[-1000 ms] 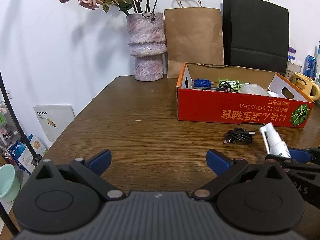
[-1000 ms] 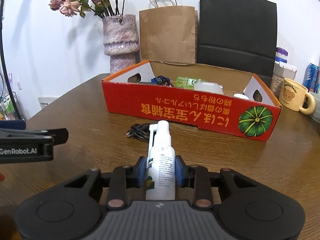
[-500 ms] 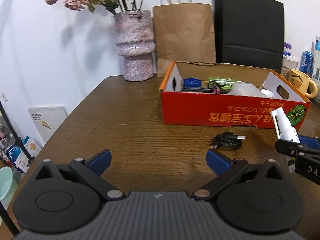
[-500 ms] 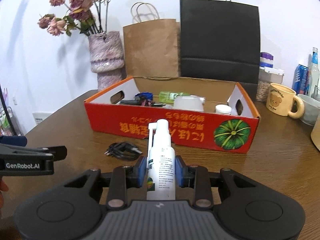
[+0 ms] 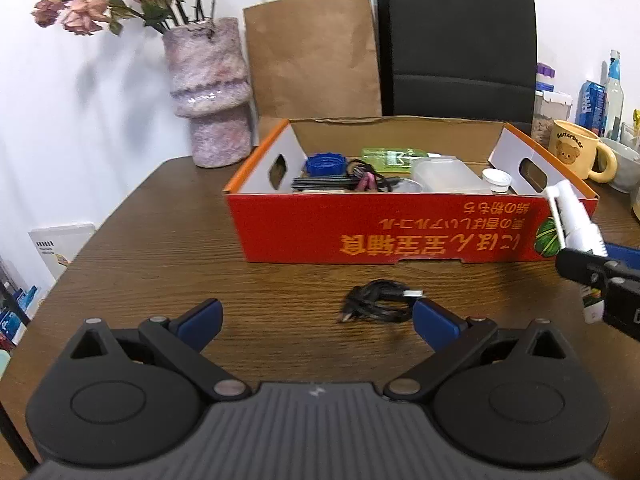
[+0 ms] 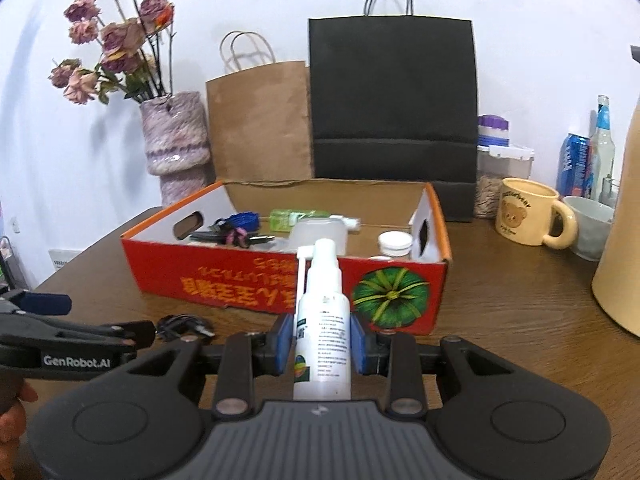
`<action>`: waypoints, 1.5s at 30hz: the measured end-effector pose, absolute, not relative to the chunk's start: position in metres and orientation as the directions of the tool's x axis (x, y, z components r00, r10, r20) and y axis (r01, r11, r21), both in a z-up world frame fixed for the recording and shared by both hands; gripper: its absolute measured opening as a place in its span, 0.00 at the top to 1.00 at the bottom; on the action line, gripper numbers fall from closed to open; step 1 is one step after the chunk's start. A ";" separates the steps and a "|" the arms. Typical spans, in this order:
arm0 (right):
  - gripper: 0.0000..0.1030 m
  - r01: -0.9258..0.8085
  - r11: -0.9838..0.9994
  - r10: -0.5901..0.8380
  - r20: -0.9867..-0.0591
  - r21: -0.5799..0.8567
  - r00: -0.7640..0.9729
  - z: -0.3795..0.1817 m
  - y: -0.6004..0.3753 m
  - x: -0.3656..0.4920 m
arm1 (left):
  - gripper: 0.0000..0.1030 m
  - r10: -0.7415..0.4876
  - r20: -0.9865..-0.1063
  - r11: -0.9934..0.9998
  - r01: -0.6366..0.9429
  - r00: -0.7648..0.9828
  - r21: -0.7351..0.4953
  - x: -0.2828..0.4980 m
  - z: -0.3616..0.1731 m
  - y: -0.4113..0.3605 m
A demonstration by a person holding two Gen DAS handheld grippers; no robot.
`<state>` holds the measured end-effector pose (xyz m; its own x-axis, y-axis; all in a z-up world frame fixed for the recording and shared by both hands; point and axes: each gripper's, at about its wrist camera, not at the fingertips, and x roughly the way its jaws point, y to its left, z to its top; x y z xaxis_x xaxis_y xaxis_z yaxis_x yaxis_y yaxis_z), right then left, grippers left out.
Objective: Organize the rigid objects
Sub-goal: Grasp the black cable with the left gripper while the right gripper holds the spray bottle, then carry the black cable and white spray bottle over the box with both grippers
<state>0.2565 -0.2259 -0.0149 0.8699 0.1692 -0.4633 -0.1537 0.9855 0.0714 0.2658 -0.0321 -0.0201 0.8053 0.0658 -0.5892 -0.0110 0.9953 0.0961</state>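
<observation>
My right gripper is shut on a white spray bottle and holds it upright above the table, in front of the red cardboard box. The bottle also shows at the right of the left wrist view. The red box holds a blue lid, black tools, a green pack, a clear tub and a small white jar. My left gripper is open and empty. A coiled black cable lies on the table just ahead of its right fingertip.
A pink vase with dried roses, a brown paper bag and a black paper bag stand behind the box. A yellow bear mug, a bowl, cans and a tall cream jug stand at the right.
Both grippers have risen and moved closer to the box. The right gripper has carried the spray bottle up to the box's front wall. The left gripper has come up to the cable.
</observation>
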 end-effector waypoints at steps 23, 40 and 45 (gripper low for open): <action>0.71 -0.106 0.992 0.122 -0.408 0.062 0.905 -0.016 -0.265 0.273 | 0.42 -0.018 -0.658 0.997 0.060 0.753 0.041 0.309 -0.046 -0.055; 0.71 -0.121 0.991 0.130 -0.382 0.048 0.915 -0.010 -0.253 0.262 | 0.45 0.002 -0.559 0.999 0.023 0.829 0.036 0.278 -0.016 -0.046; 0.71 -0.128 0.991 0.133 -0.366 0.038 0.921 -0.006 -0.249 0.254 | 0.45 0.009 -0.533 0.999 0.014 0.846 0.040 0.267 -0.008 -0.045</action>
